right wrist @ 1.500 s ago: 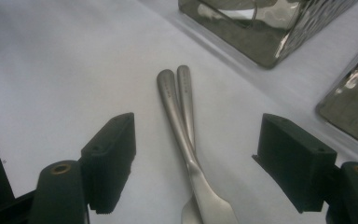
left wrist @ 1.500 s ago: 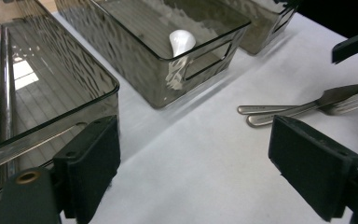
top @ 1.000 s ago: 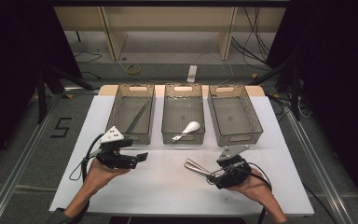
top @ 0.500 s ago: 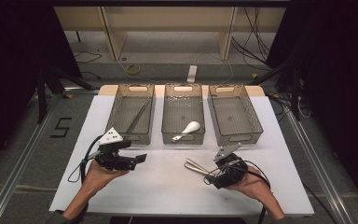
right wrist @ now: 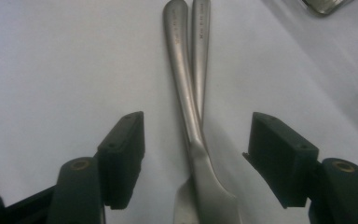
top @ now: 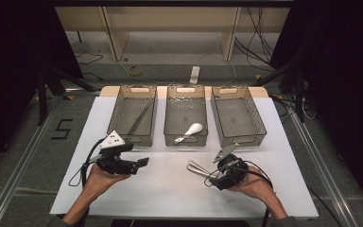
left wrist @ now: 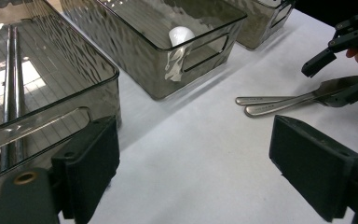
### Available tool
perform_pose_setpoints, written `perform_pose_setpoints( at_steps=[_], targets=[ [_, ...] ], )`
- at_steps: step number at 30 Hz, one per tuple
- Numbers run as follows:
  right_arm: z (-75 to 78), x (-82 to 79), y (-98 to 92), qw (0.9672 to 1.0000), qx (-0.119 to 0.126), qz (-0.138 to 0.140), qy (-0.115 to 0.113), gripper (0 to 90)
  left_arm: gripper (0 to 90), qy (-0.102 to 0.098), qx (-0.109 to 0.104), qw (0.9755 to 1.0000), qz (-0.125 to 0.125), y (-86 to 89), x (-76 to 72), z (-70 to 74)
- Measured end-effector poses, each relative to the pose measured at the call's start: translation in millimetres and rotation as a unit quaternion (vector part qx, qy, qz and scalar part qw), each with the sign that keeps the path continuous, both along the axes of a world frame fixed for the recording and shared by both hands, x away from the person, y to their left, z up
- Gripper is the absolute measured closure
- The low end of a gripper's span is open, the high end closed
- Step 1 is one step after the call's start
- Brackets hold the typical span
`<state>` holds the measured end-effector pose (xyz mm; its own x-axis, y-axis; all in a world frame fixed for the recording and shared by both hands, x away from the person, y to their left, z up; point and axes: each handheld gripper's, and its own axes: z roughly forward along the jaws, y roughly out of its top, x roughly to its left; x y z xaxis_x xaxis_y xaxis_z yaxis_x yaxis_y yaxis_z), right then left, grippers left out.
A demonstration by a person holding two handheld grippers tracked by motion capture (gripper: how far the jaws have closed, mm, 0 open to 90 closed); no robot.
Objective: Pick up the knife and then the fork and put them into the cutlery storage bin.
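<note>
Right hand-held gripper (right wrist: 191,163) straddles two metal utensils (right wrist: 193,93) lying side by side on the white worktop (top: 170,189) in front of the three bins; jaws have just been closing but pads not touching yet. Left hand-held gripper (left wrist: 191,172) open, empty, idle beside the left bin (top: 132,113). Step: grasping. Next move likely needs the jaws to finish closing on one handle only, then a lift.
</note>
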<state>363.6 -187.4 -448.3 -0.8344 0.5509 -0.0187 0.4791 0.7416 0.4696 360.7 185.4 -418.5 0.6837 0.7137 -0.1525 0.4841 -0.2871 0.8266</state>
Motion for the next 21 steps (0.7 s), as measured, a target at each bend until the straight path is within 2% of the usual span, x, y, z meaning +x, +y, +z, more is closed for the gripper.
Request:
perform_pose_setpoints(
  at_steps=[11,21],
  targets=[
    [-3.2,-0.2,3.1,0.9997,-0.018,0.015,0.008,51.6,15.5,-0.006,0.001,1.0000,-0.004,-0.7,-5.6,0.8],
    [-10.1,5.5,7.8,0.9989,-0.043,0.012,0.013,60.8,15.5,-0.004,0.003,1.0000,-0.007,-2.2,-5.4,-0.2]
  ],
)
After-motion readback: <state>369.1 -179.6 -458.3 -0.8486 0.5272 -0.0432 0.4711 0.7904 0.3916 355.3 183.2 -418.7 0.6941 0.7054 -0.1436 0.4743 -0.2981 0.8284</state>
